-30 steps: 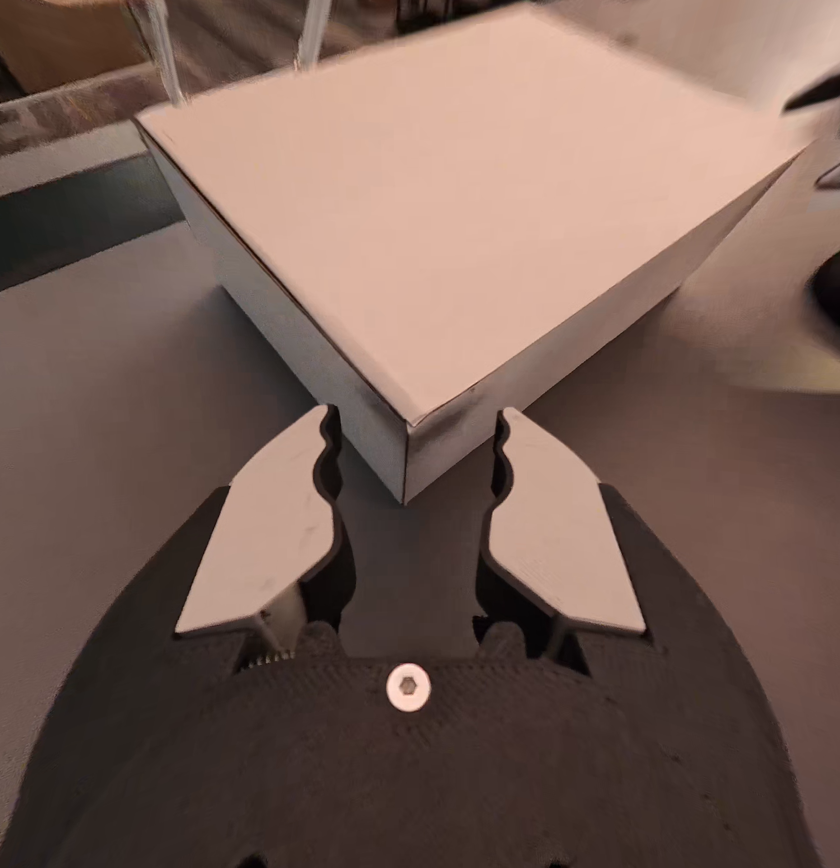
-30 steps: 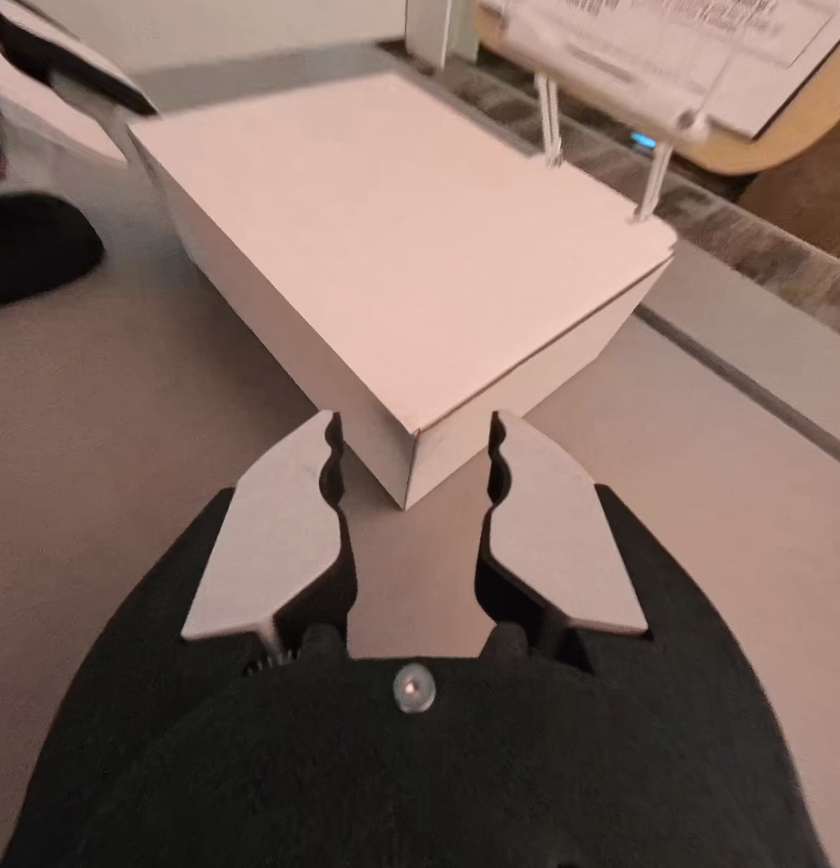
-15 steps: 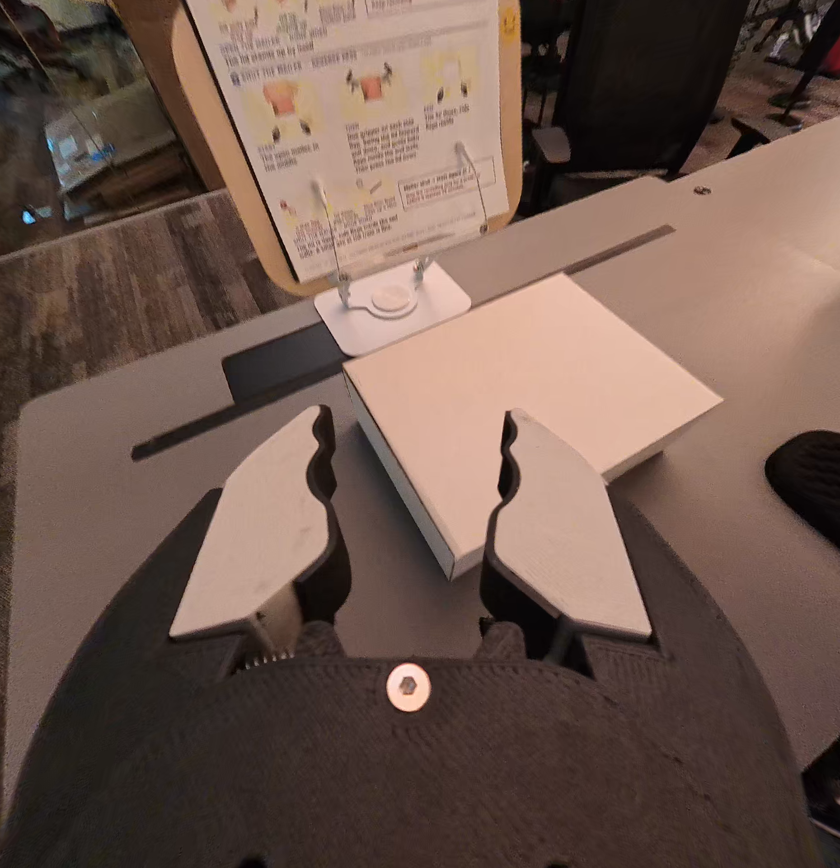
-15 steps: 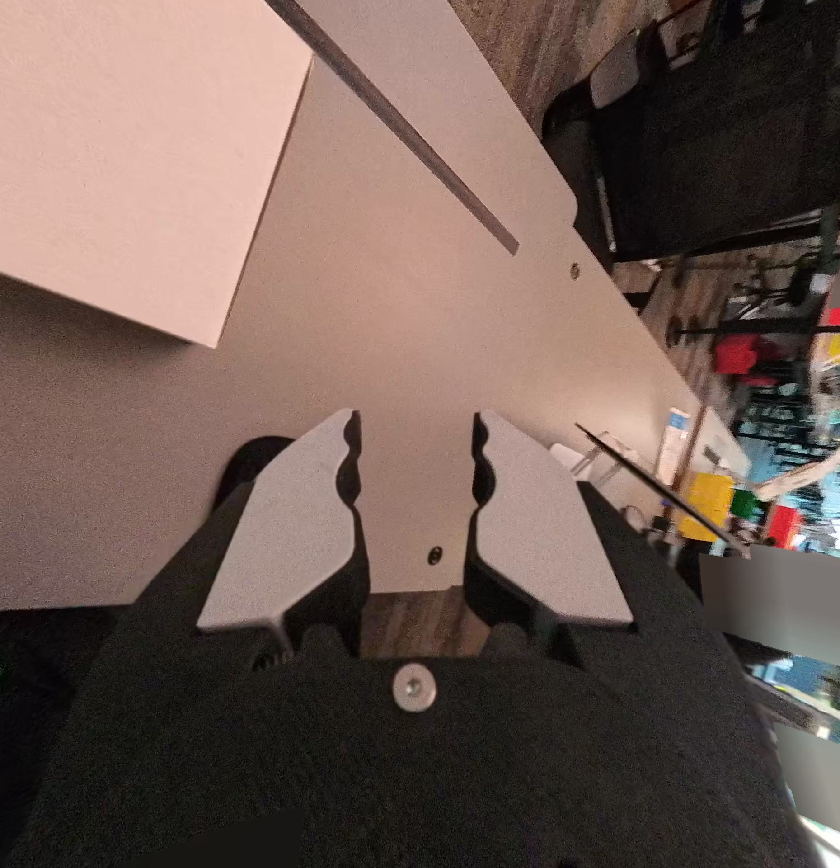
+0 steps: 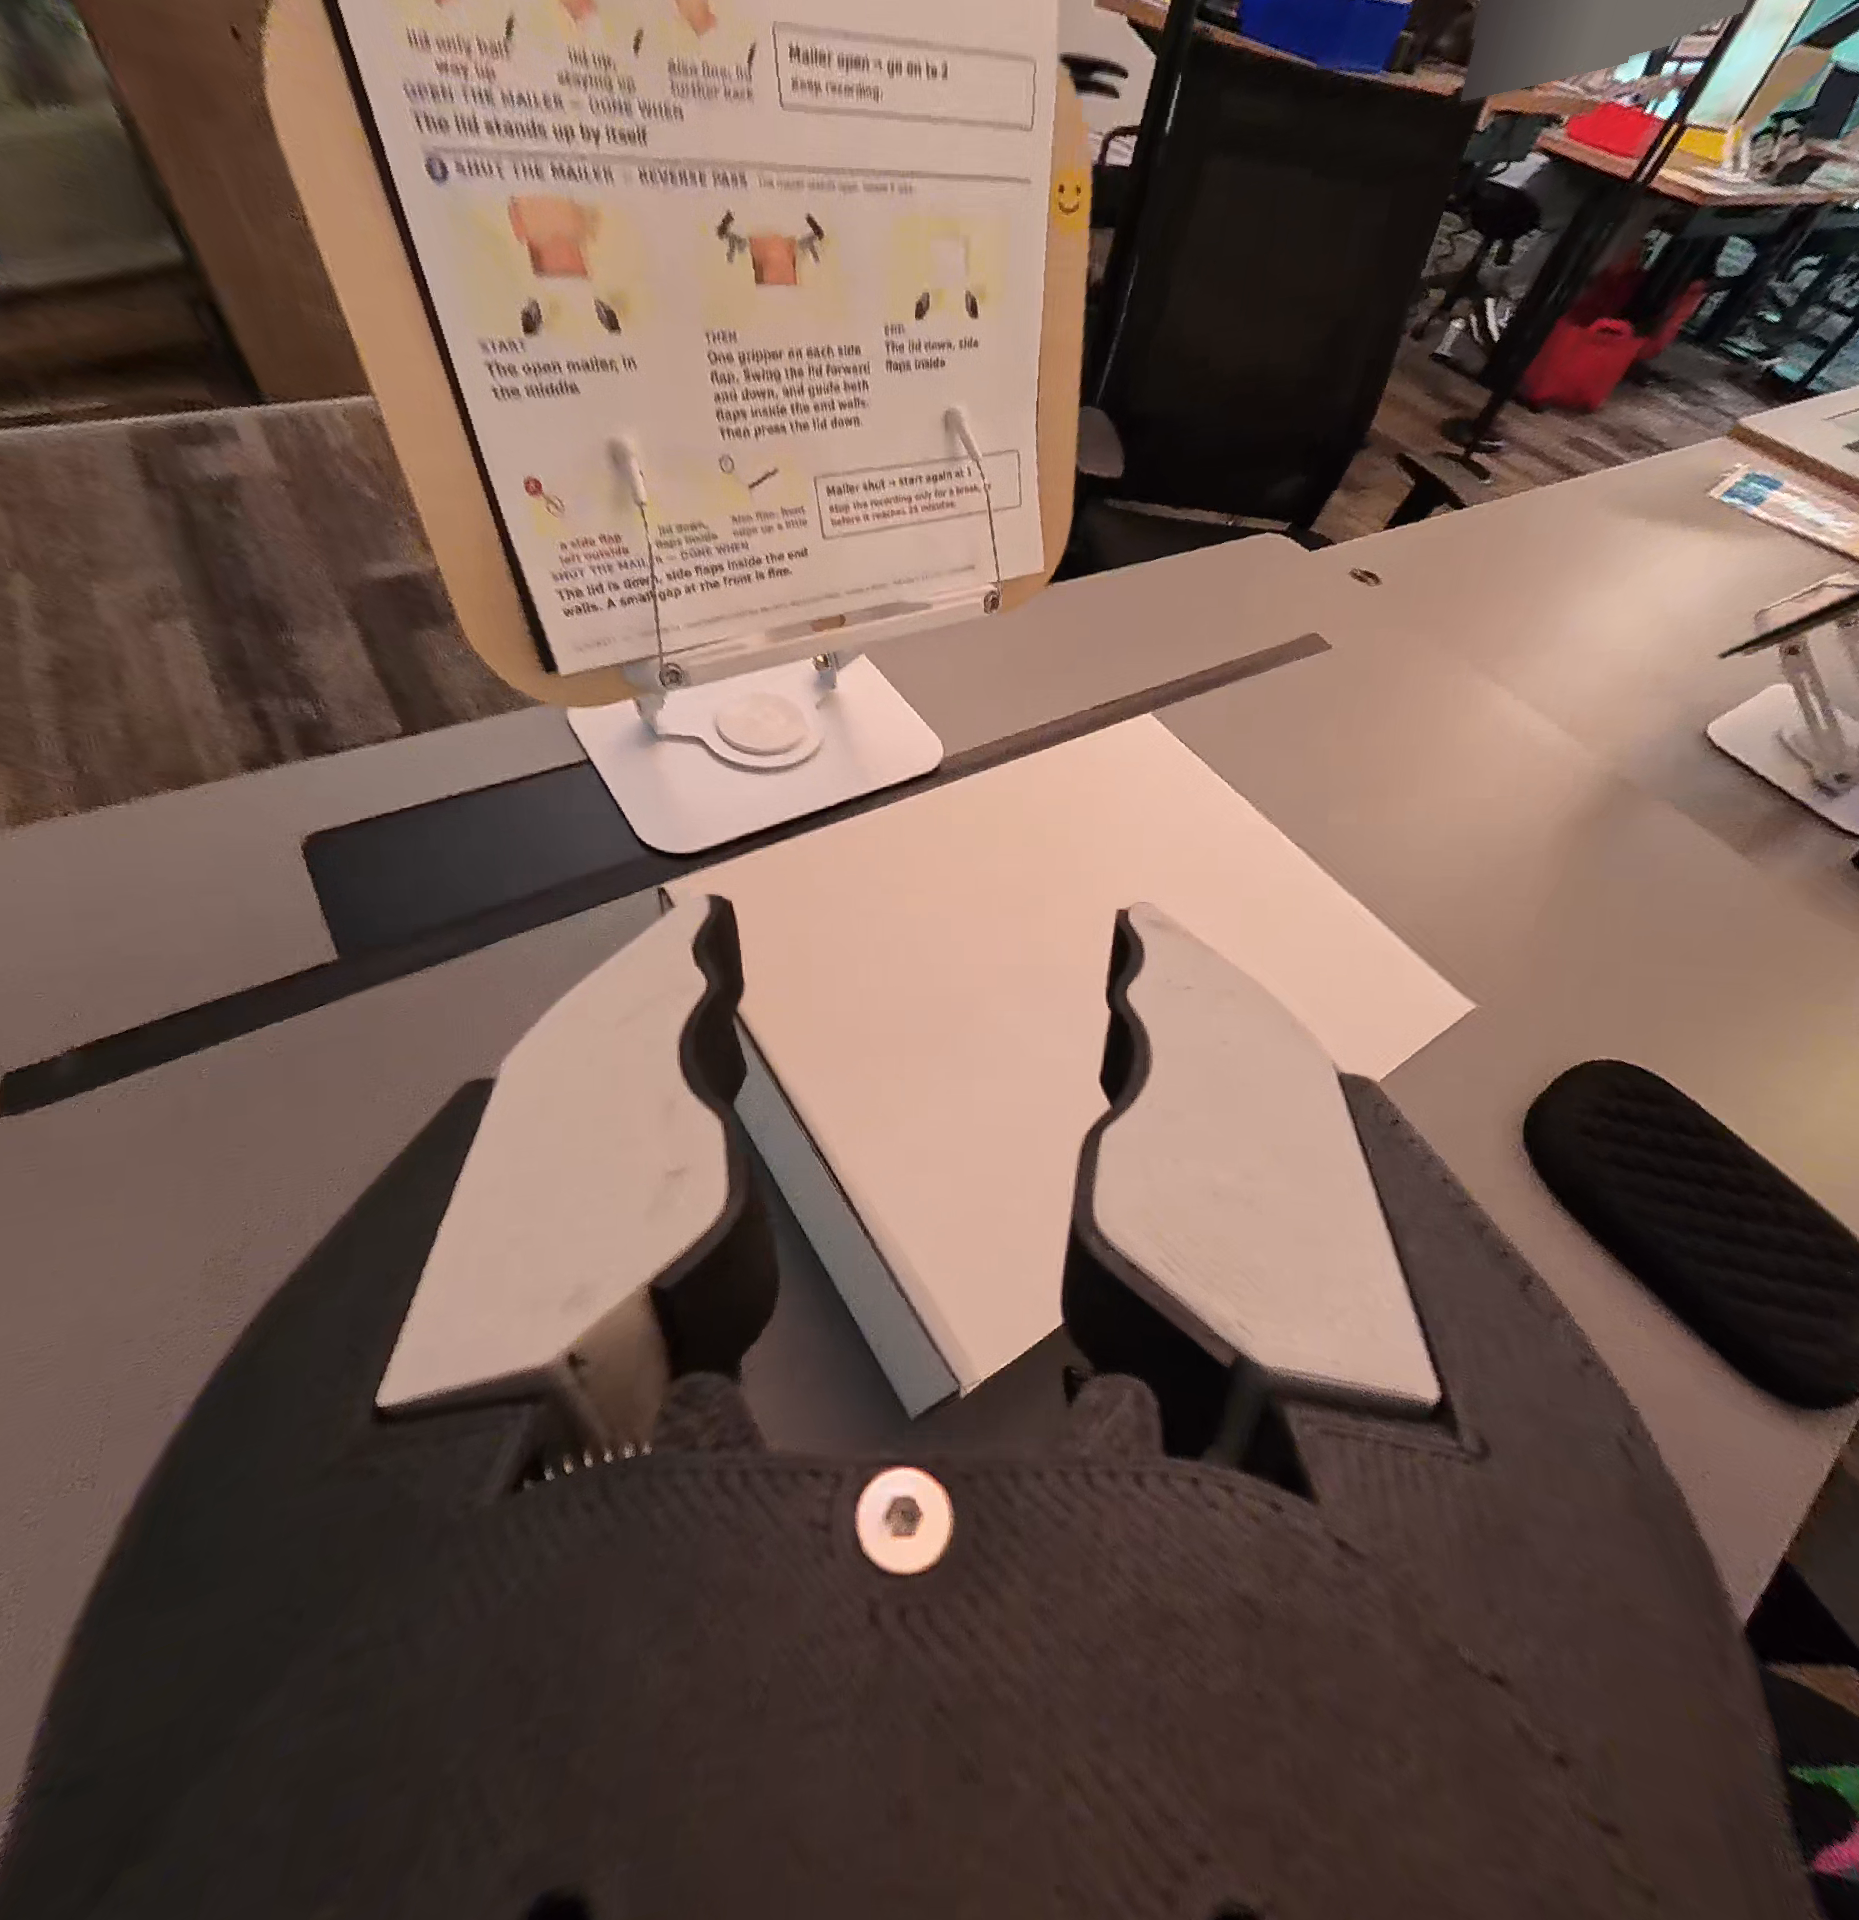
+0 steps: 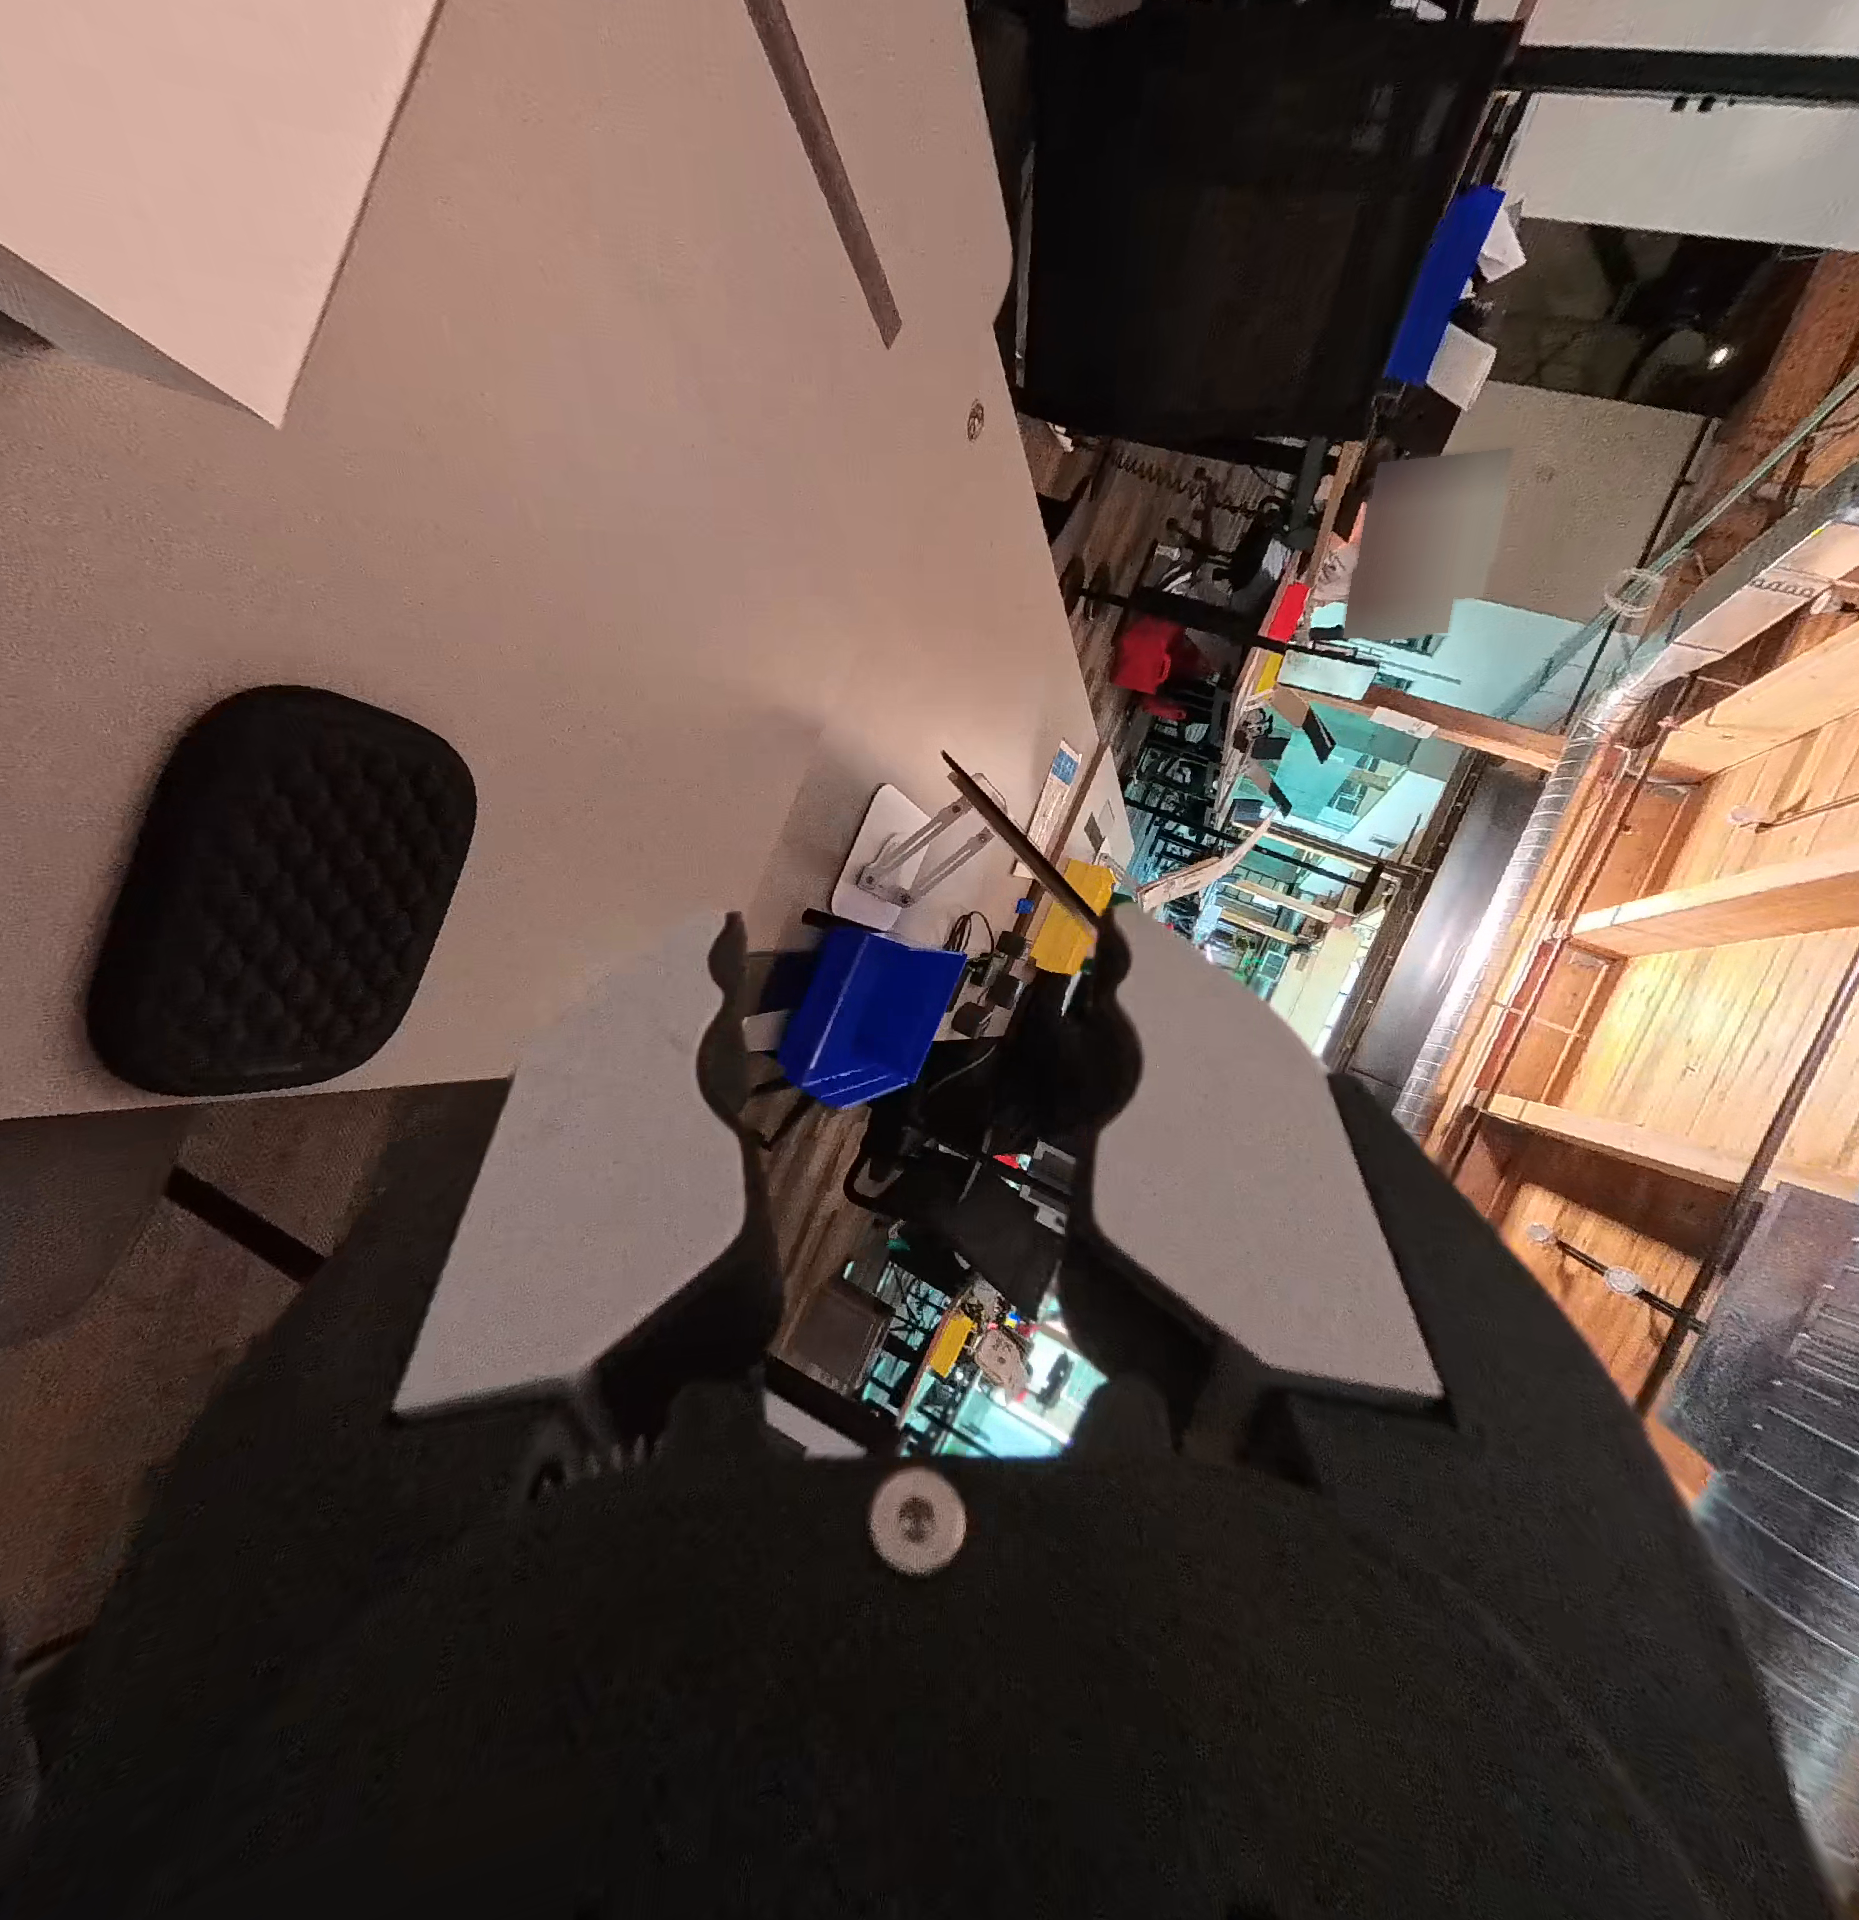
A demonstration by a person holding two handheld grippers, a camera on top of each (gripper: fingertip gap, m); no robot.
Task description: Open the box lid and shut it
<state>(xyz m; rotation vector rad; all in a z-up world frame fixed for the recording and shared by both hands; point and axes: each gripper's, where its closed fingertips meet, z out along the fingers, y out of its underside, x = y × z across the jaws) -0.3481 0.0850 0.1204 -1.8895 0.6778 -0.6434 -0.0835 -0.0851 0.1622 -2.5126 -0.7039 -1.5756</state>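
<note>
Box (image 5: pixel 1008 997) lying shut on table (image 5: pixel 177 1195), near corner between spread left gripper (image 5: pixel 920 1023) fingers, seemingly untouched. Right gripper (image 6: pixel 920 1023) spread, empty, off table's edge.

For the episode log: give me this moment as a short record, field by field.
box: white box on the grey table, lid flat and closed
left gripper: left gripper open, over the box's near left edge, gripping nothing
right gripper: right gripper open, empty, rolled sideways, pointing past the table edge
black pad: black pad on the table, right of the box
instruction stand: instruction stand behind the box
</note>
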